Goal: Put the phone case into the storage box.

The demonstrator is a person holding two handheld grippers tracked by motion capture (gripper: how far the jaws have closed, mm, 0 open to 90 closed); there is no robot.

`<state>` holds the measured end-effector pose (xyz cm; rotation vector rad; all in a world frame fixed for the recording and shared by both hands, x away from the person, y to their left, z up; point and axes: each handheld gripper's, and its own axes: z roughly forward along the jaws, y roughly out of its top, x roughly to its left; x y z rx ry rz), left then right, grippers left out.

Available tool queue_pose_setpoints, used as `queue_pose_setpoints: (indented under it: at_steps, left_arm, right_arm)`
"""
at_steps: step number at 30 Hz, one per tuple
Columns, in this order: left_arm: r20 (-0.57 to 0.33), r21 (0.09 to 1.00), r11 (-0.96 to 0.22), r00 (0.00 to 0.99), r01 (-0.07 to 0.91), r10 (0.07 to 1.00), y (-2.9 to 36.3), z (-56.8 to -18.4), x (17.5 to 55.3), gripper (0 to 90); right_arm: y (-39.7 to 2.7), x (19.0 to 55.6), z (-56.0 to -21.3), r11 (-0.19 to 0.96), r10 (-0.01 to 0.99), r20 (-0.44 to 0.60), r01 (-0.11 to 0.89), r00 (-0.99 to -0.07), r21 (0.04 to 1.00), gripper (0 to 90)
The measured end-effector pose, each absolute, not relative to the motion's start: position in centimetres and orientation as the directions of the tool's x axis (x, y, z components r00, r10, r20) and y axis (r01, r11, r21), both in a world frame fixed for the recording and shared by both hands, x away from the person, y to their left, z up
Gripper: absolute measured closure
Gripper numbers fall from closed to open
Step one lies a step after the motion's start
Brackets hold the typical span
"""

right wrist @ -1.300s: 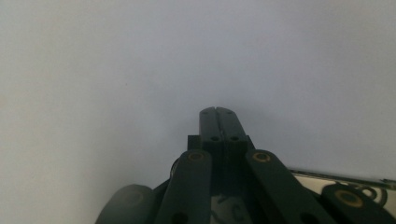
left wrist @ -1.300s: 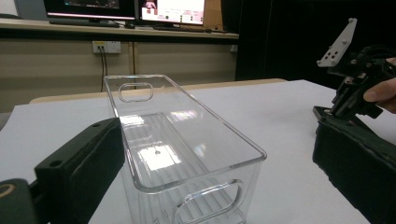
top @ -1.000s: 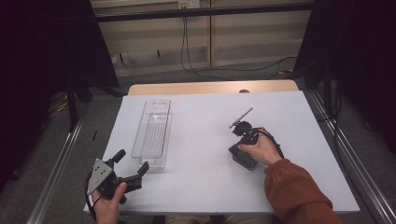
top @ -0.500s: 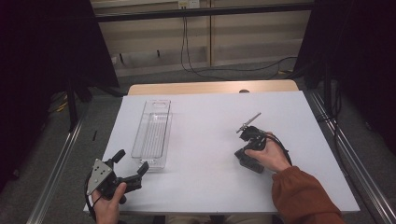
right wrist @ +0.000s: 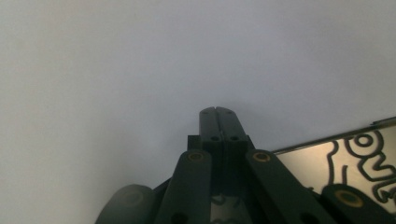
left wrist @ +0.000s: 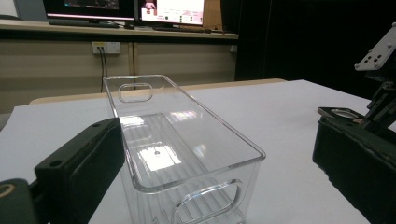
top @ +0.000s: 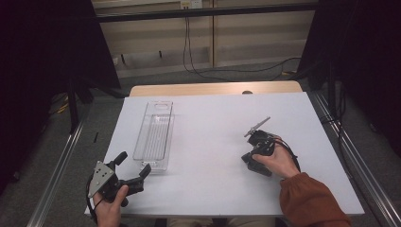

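Observation:
A clear plastic bin (top: 153, 135) lies lengthwise on the white table (top: 213, 123), left of centre, with nothing in it. My left gripper (top: 134, 165) rests at the near left corner, just short of the bin's near end, its jaws wide open. In the left gripper view the bin (left wrist: 187, 154) stands straight ahead of that open left gripper (left wrist: 217, 135). My right gripper (top: 253, 160) is held at the right of the table, tilted down toward the sheet. In the right gripper view the right gripper (right wrist: 218, 113) is shut on nothing, over bare white surface.
The table's wooden far edge (top: 213, 89) borders a wall with trailing cables (top: 198, 71). Metal rails (top: 56, 175) run along both sides of the table. The right gripper's grey plate (left wrist: 379, 46) shows at the right edge of the left gripper view.
My right hand and its gripper have slid a little to the right across the table. The left gripper and the bin have stayed where they were.

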<state>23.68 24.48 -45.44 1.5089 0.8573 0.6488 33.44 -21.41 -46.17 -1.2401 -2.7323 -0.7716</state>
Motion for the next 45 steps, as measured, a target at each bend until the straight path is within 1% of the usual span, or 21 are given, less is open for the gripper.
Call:
queue_pose_setpoints:
  at_steps: [5,7,15,16,17,19,21,31,37,38,40,44,45]
  left_arm:
    - [-0.077,0.99,-0.007,0.569,0.144,0.819,24.6,-45.4,23.7,2.4]
    - [-0.077,0.99,-0.006,0.567,0.144,0.82,24.6,-45.4,23.7,2.4]
    - [-0.068,0.99,-0.015,0.568,0.14,0.821,24.6,-45.4,23.6,2.4]
    - [-0.077,0.99,-0.005,0.57,0.141,0.818,24.5,-45.4,23.6,2.4]
    - [-0.077,0.99,-0.006,0.57,0.142,0.818,24.5,-45.4,23.6,2.4]
    - [-0.076,0.99,-0.006,0.569,0.14,0.819,24.5,-45.4,23.7,2.4]
    - [-0.076,0.99,-0.005,0.568,0.139,0.819,24.5,-45.4,23.6,2.4]
    - [-0.071,0.99,-0.012,0.572,0.139,0.817,24.4,-45.4,23.7,2.4]
    - [-0.067,0.99,-0.015,0.572,0.138,0.817,24.4,-45.3,23.7,2.4]
    - [-0.066,0.99,-0.016,0.569,0.138,0.82,24.4,-45.4,23.7,2.4]
    - [-0.07,0.99,-0.016,0.576,0.142,0.814,24.3,-45.4,23.7,2.4]
    - [-0.063,0.99,-0.025,0.582,0.142,0.81,24.2,-45.4,23.9,2.4]
    - [-0.065,0.989,-0.023,0.584,0.143,0.809,24.1,-45.4,23.9,2.4]
  right_arm:
    - [-22.1,33.1,-46.2,0.536,0.703,0.26,0.733,-0.662,0.418,90.0]
    - [-22.4,32.9,-46.3,0.538,0.698,0.251,0.722,-0.671,0.434,90.0]
    - [-23.2,32.0,-46.3,0.517,0.71,0.26,0.735,-0.654,0.438,90.0]
    - [-23.3,32.0,-46.2,0.52,0.713,0.261,0.741,-0.65,0.425,90.0]
    - [-23.4,32.0,-46.3,0.528,0.704,0.254,0.728,-0.663,0.437,90.0]
    - [-23.4,31.9,-46.3,0.516,0.711,0.264,0.739,-0.652,0.433,90.0]
    - [-23.6,31.9,-46.3,0.528,0.705,0.258,0.731,-0.661,0.432,90.0]
    - [-25.1,31.2,-46.2,0.504,0.728,0.266,0.756,-0.632,0.417,90.0]
    - [-25.7,30.8,-46.2,0.506,0.732,0.247,0.75,-0.635,0.426,90.0]
    - [-25.8,30.6,-46.1,0.501,0.741,0.25,0.761,-0.623,0.411,90.0]
    - [-26.0,30.4,-46.2,0.497,0.738,0.249,0.754,-0.627,0.429,90.0]
    - [-26.2,29.7,-46.0,0.494,0.751,0.233,0.76,-0.617,0.421,90.0]
    - [-26.4,29.6,-46.1,0.501,0.745,0.229,0.752,-0.627,0.428,90.0]
